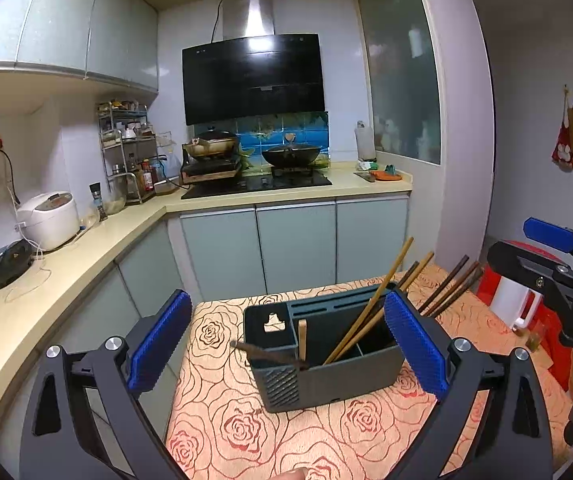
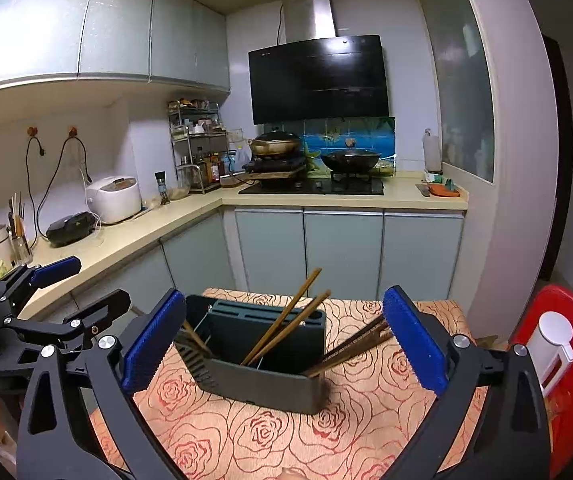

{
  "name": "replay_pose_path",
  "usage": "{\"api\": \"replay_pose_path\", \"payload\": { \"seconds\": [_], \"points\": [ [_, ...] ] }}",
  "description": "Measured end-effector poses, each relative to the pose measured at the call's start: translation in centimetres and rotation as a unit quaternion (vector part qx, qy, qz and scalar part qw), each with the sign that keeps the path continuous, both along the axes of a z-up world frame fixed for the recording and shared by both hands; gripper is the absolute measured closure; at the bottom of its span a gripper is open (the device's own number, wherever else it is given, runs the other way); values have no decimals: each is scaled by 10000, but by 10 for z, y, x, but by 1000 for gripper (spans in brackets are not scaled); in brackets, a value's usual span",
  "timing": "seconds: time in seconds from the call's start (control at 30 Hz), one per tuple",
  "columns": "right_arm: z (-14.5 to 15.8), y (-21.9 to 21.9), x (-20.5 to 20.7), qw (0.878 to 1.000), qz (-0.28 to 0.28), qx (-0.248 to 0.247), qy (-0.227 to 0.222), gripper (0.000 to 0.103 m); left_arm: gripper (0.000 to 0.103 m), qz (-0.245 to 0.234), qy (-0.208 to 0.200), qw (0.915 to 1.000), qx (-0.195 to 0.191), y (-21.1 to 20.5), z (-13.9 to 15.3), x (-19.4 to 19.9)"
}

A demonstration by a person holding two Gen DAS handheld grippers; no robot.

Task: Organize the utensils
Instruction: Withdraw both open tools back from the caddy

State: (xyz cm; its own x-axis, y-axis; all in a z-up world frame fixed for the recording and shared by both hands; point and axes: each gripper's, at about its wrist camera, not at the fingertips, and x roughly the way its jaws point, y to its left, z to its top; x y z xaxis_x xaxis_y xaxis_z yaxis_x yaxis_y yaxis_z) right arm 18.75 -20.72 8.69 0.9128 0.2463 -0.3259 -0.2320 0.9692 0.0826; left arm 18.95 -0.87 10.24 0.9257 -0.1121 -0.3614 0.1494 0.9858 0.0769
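Two black handheld grippers with blue ribbed pads fill the foreground of a small kitchen, both spread wide and holding nothing. The left gripper [image 1: 286, 344] frames a dark grey utensil holder [image 1: 326, 360] that stands on a table covered with a rose-patterned cloth [image 1: 226, 420]; the pads sit clear of the holder's sides. The right gripper [image 2: 284, 346] points at the same holder from just beside the left one, its pads also apart from the box.

Inside the holder, a pair of light wooden chopsticks [image 1: 370, 308] leans to the right out of the large compartment, their tips rising above the slotted back wall. A short pale wooden piece [image 1: 302, 340] stands upright by the divider, and a dark stick [image 1: 270, 354] lies tilted across the small left compartment. Several dark brown chopsticks [image 1: 452, 286] lean out past the holder's right end.

A red container with a white cap [image 2: 558, 360] sits at the right of the table. Behind, a wok [image 1: 291, 154] rests on the hob beneath a black range hood [image 1: 252, 80], and a white rice cooker [image 1: 48, 218] stands on the counter.
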Motion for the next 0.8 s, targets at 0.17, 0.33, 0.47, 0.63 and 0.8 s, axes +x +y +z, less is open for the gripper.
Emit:
{"api": "replay_pose_path", "payload": {
  "seconds": [0.17, 0.33, 0.47, 0.63, 0.8],
  "points": [
    [-16, 3, -10, 9999, 10, -3, 145, 7, 9, 15, -59, 10000, -21, 1, -8, -16],
    [-33, 6, -17, 9995, -136, -61, 263, 7, 8, 98, -165, 9998, -34, 3, -17, -32],
    [-44, 8, -26, 9990, -355, -163, 219, 7, 7, 148, -114, 9998, -93, 7, -29, -42],
    [-53, 8, -34, 9982, -521, -173, 256, 7, 7, 279, -47, 9994, -183, 15, -41, -51],
    [-64, 11, -43, 9979, -486, -225, 351, 7, 7, 362, 81, 9985, -413, 23, -50, -59]
  ]
}}
